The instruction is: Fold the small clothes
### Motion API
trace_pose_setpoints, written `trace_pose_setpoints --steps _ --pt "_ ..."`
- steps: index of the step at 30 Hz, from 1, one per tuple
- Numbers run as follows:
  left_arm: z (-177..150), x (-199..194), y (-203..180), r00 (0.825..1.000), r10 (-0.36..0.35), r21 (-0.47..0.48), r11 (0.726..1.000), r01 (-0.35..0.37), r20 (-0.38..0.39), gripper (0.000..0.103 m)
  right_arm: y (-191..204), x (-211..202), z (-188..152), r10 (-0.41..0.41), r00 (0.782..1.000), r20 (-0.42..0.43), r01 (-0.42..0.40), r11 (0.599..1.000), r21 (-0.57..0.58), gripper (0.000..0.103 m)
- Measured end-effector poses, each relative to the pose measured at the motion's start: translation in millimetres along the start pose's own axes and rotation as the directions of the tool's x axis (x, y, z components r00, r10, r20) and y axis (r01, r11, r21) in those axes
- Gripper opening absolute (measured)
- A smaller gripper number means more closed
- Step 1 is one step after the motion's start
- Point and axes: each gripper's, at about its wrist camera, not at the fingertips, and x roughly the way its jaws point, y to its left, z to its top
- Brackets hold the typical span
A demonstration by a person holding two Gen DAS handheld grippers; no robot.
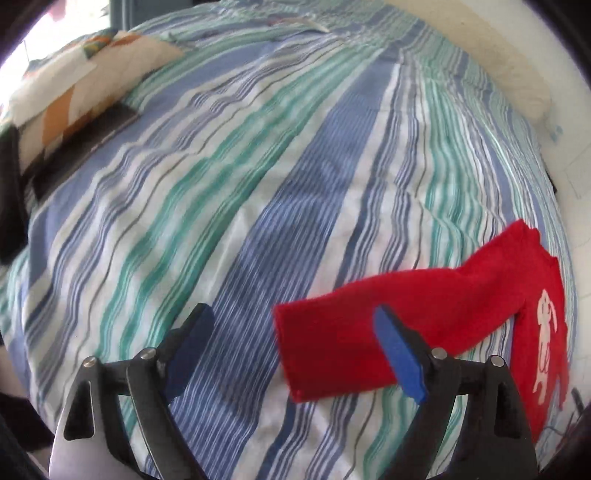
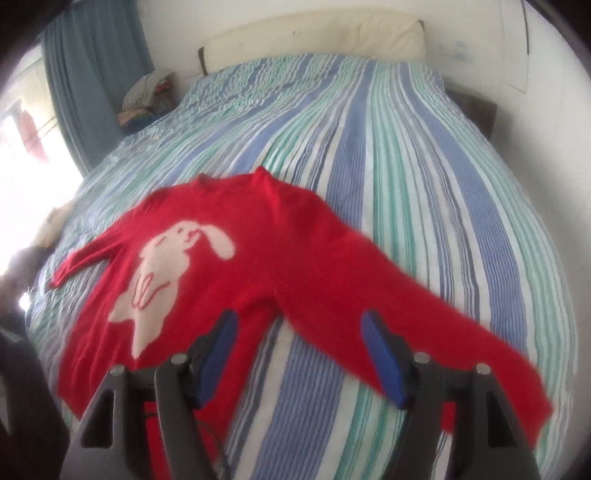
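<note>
A small red sweater with a white rabbit on its chest lies spread flat on the striped bed, both sleeves stretched out to the sides. In the left wrist view one red sleeve ends just beyond my left gripper, whose blue pads stand wide apart over the cover with nothing between them. My right gripper hangs open above the spot where the other sleeve meets the body, and bare bedcover shows between its fingers. Neither gripper holds the cloth.
The bed wears a blue, green and white striped cover. Patterned cushions and a dark flat object lie at its far left. A pile of clothes sits near the cream headboard, beside a blue curtain.
</note>
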Motion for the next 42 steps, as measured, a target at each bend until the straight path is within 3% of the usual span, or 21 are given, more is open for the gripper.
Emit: trace_pose_setpoints --steps 3,5,6,8,11,15,17,20,21,22,24,25,27,30,32,34,37,39,41,42 --pt "-22.6 9.5 0.8 0.995 -0.094 -0.070 0.993 0.095 0.016 0.085 -6.5 -11.1 -55.4 0.023 0.999 -0.039 -0.017 0.987 0.159 0.068" --pt "-26.9 12.5 -13.8 0.991 -0.136 -0.050 0.989 0.136 0.005 0.023 -4.8 -13.3 -80.3 0.041 0.997 -0.064 -0.026 0.974 0.226 0.068" --pt "-28.6 15.1 -21.1 0.989 -0.143 -0.049 0.989 0.141 -0.028 0.004 -2.3 -13.9 -88.1 0.034 0.997 -0.073 -0.015 0.971 0.237 0.068" --pt "-35.0 -0.2 -31.6 0.999 -0.041 -0.012 0.999 0.041 0.012 0.004 3.6 -16.4 -97.4 0.024 0.997 -0.078 -0.006 0.973 0.232 0.069" --pt "-45.3 -4.9 -20.1 0.998 0.061 -0.040 0.997 -0.060 0.009 0.004 12.5 -22.7 -101.5 -0.019 0.998 -0.060 0.029 0.984 0.173 0.069" --pt "-50.0 4.7 -11.5 0.993 0.114 -0.062 0.992 -0.114 -0.005 0.004 12.4 -11.7 -115.6 -0.123 0.989 -0.077 0.129 0.988 0.088 0.068" --pt "-48.4 6.7 -18.5 0.988 0.151 -0.033 0.988 -0.151 -0.013 0.008 4.2 -0.1 -125.7 -0.131 0.985 -0.116 0.142 0.985 0.101 0.068" --pt "-49.7 -10.7 -32.2 0.982 0.189 0.009 0.982 -0.189 0.003 0.028 -4.2 2.1 -137.2 -0.138 0.982 -0.132 0.155 0.979 0.130 0.068" --pt "-53.9 -23.6 -38.0 0.979 0.200 0.023 0.979 -0.201 0.029 0.043 -5.6 -2.9 -138.6 -0.142 0.982 -0.122 0.158 0.978 0.136 0.068" --pt "-60.9 -39.1 -44.2 0.977 0.201 0.041 0.978 -0.204 0.066 0.053 -6.1 -9.3 -140.4 -0.145 0.983 -0.109 0.160 0.977 0.142 0.068" --pt "-81.5 -70.0 -62.7 0.983 0.149 0.097 0.982 -0.160 0.110 0.057 -7.0 -22.7 -142.8 -0.141 0.986 -0.092 0.154 0.977 0.151 0.068" --pt "-94.3 -81.9 -75.2 0.990 0.092 0.130 0.986 -0.106 0.105 0.058 -5.8 -28.5 -143.9 -0.133 0.987 -0.090 0.145 0.978 0.151 0.069" --pt "-128.7 -98.1 -101.2 0.997 -0.052 0.197 0.980 0.041 0.051 0.068 -1.1 -38.4 -146.3 -0.091 0.992 -0.088 0.104 0.983 0.151 0.069" --pt "-187.4 -93.6 -150.1 0.980 -0.189 0.286 0.937 0.201 -0.070 0.074 17.2 -48.2 -152.6 0.039 0.995 -0.090 -0.025 0.988 0.152 0.069" --pt "-219.8 -78.0 -180.5 0.972 -0.195 0.339 0.912 0.229 -0.131 0.074 33.4 -48.2 -160.6 0.150 0.983 -0.105 -0.131 0.978 0.164 0.069" --pt "-244.4 -59.8 -199.7 0.977 -0.151 0.384 0.902 0.199 -0.153 0.074 50.3 -42.1 -171.0 0.230 0.965 -0.127 -0.206 0.962 0.179 0.069" --pt "-258.3 -39.2 -209.8 0.979 -0.107 0.383 0.909 0.167 -0.172 0.074 65.9 -24.8 -185.7 0.253 0.955 -0.152 -0.222 0.955 0.198 0.069" --pt "-262.6 -37.1 -211.3 0.980 -0.111 0.372 0.913 0.165 -0.162 0.073 71.1 -12.8 -192.7 0.280 0.948 -0.151 -0.241 0.942 0.234 0.068" --pt "-266.7 -37.1 -211.1 0.976 -0.133 0.363 0.913 0.189 -0.174 0.026 77.0 -3.5 -196.2 0.325 0.935 -0.140 -0.280 0.922 0.266 0.064" --pt "-265.4 -33.9 -208.2 0.967 -0.148 0.335 0.918 0.213 -0.208 0.004 80.1 0.7 -196.3 0.347 0.927 -0.141 -0.301 0.915 0.269 0.041"
